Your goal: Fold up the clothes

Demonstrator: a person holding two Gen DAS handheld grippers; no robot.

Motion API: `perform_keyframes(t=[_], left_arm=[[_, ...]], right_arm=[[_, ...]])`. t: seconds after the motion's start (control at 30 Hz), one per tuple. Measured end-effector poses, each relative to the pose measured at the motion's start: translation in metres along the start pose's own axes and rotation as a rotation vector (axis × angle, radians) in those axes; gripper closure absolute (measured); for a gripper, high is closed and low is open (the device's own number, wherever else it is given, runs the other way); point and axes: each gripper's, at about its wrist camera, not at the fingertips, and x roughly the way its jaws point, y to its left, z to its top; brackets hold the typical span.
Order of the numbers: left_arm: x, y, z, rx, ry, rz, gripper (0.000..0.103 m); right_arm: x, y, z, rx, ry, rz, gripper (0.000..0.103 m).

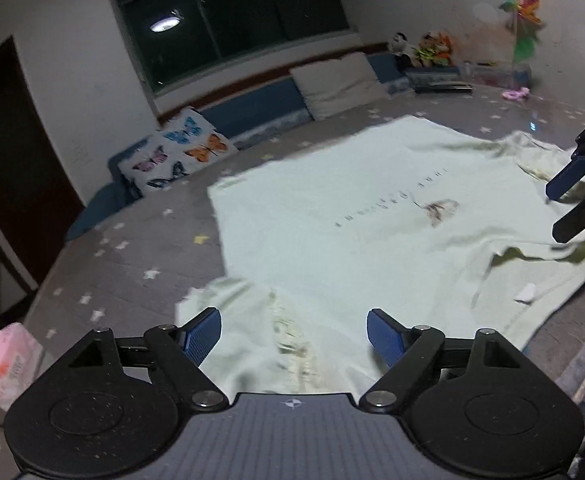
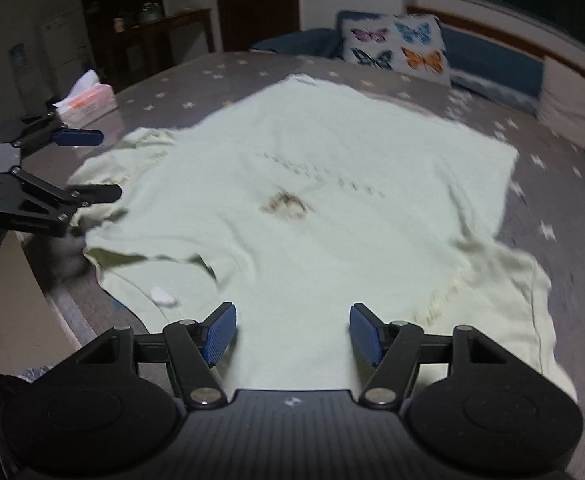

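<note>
I'm working over a wide bed with a grey, star-printed cover in a dim room, a dark window on the far wall and blue cushions running under it.

The pale green T-shirt lies spread nearly flat in the middle of the cover, print side up, with a line of small lettering and a brownish motif on the chest. As I judge it, no fold has been made: both sleeves are out to the sides, the hem is at the far end, and the collar end sits near me, a little rumpled, with a white tag showing. So the whole folding is left to do, starting with the sleeves.

My left gripper hangs over the near left sleeve with its blue pads spread wide and nothing between them. My right gripper is likewise wide open and empty, over the near right part of the shirt; whether either touches the cloth I cannot tell.

Around the shirt: a butterfly pillow at the far edge, a plain pillow further along, soft toys and a pinwheel in the far right corner, and a tissue pack at the left edge of the bed. All stand well apart from the shirt. I'd say the creases near the collar are the only real nuisance.
</note>
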Motion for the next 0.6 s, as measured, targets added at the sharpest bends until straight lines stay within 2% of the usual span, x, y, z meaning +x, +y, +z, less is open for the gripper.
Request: perform_keyframes(t=[0.1,0.2,0.4,0.6], left_arm=[[0.005,-0.01,-0.006,0.054,0.014,-0.001,0.021],[0.001,-0.008,-0.001,0.046,0.003,0.004,0.02],[-0.004,0.001,0.02,-0.054,-0.037,0.0,0.015],[0.002,-0.015,0.04,-0.128,-0.056,-0.064,0.014]], right_arm=[[-0.003,-0.006,-0.01,0.036,0.021,0.0,0.039],[-0.014,-0.021,-0.019,0.111,-0.009,-0.057,0.039],[-0.037,-0.051,-0.036,0.261,-0.067,-0.172,0.039],[-0.06,-0.08,-0.053,0.411,-0.125,-0.285,0.043]])
